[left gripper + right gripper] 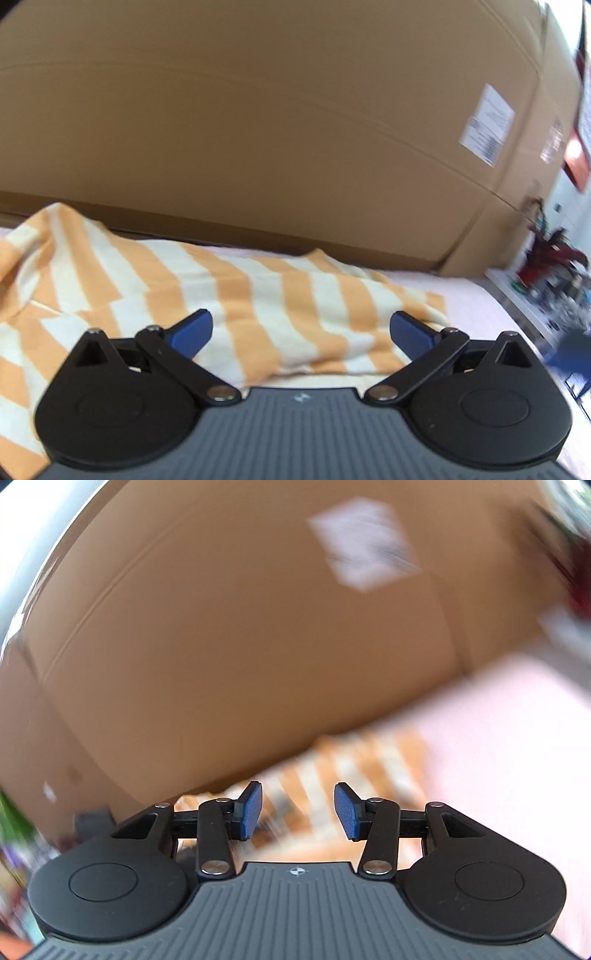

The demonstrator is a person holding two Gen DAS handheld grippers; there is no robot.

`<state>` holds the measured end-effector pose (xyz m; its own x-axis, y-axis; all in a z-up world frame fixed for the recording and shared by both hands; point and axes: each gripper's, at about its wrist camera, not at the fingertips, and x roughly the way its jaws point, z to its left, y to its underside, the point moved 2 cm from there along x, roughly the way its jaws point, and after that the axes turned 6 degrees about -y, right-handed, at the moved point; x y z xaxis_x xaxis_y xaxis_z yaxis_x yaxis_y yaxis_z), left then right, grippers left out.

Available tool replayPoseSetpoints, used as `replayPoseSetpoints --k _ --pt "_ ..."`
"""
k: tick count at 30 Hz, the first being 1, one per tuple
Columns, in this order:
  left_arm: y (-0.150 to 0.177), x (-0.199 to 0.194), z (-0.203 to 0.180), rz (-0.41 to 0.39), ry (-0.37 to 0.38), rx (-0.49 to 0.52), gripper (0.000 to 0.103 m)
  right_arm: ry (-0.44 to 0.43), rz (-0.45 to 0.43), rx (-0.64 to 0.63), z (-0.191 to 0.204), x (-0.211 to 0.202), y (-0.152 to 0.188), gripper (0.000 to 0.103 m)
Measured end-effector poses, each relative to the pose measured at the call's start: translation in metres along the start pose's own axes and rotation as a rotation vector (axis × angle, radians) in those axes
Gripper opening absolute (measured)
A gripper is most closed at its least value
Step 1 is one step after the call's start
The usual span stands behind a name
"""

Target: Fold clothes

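In the left wrist view, the left gripper [301, 332] was seen low in the frame with its blue-padded fingers [194, 332] spread wide apart and nothing held between them. Beyond the fingers, an orange-and-cream striped knitted garment [236, 291] lay rumpled across the lower left and centre of the frame on a pale pink bed cover [476, 295]. A large brown cardboard box [258, 122] with a white printed label [487, 123] filled the upper part of the frame, standing just behind the garment. A white shelf with red foliage [546, 254] was seen at the right edge. In the right wrist view, heavily blurred, the right gripper [298, 810] was shown with its jaws parted and empty. The striped garment appeared in the centre [354, 768], beyond the blue pads [251, 810], with the pink cover [517, 738] to the right and the cardboard box [221, 646] across the upper frame.
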<state>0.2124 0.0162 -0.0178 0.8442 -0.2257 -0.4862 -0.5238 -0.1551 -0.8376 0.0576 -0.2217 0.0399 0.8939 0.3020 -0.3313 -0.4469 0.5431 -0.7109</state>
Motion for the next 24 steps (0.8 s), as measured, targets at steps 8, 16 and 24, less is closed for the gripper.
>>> replayPoseSetpoints --k 8,16,24 --pt "-0.011 -0.033 0.030 -0.042 -0.011 -0.051 0.102 0.012 0.075 -0.201 -0.018 -0.001 0.094 0.043" --pt "0.018 -0.106 0.104 0.037 0.007 -0.105 0.092 -0.098 0.035 -0.129 -0.029 -0.007 0.096 0.052" --pt "0.046 -0.099 0.084 0.091 -0.017 0.015 0.076 -0.130 0.025 -0.088 -0.029 -0.010 0.095 0.053"
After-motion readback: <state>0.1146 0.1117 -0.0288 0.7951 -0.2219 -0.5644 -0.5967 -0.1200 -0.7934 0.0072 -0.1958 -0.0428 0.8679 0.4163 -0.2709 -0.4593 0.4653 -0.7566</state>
